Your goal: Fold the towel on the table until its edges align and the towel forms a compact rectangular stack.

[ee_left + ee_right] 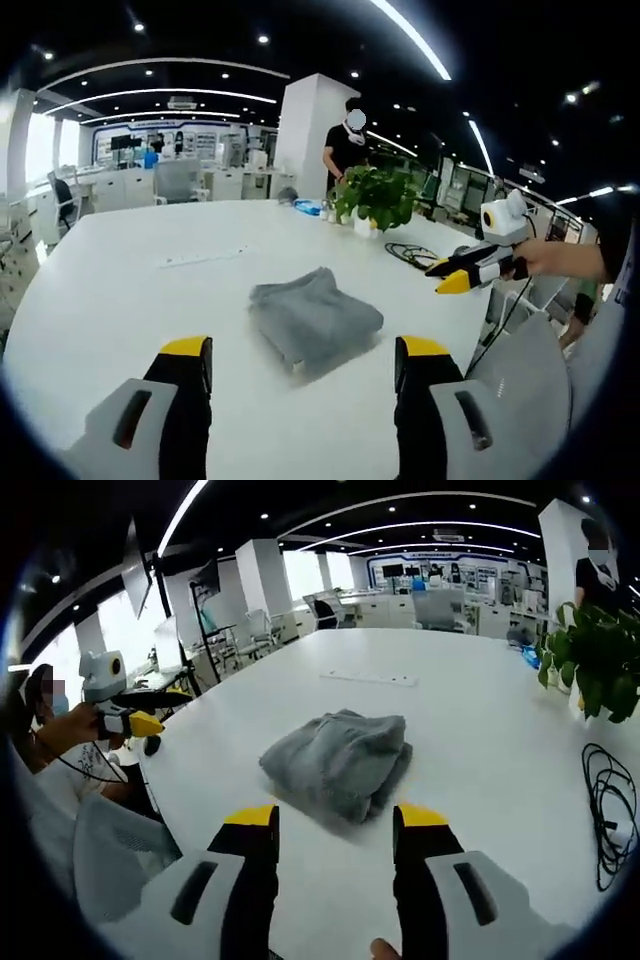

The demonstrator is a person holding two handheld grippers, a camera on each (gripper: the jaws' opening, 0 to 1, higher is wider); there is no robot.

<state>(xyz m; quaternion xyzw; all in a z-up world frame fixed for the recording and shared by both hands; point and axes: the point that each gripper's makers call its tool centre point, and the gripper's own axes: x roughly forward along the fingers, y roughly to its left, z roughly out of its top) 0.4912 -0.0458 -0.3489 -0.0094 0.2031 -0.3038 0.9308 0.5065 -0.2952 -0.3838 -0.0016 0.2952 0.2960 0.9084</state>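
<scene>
The left claw (pixel 300 362) stands open, holding nothing; the grey towel (pixel 314 318) lies just ahead on the white table (pixel 120 300), already a compact, slightly rumpled stack. The right claw (pixel 335 832) is equally open, so only tidying seems left.

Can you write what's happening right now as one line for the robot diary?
towel: grey, folded bundle on white table | left gripper: open, empty, short of towel | right gripper: open, empty, short of towel

Bright ceiling strip lights (pixel 415 40) and spotlights; window glare washes the far side; the white counter (pixel 120 300) gleams softly; fisheye bends the edges, faint blur throughout
</scene>
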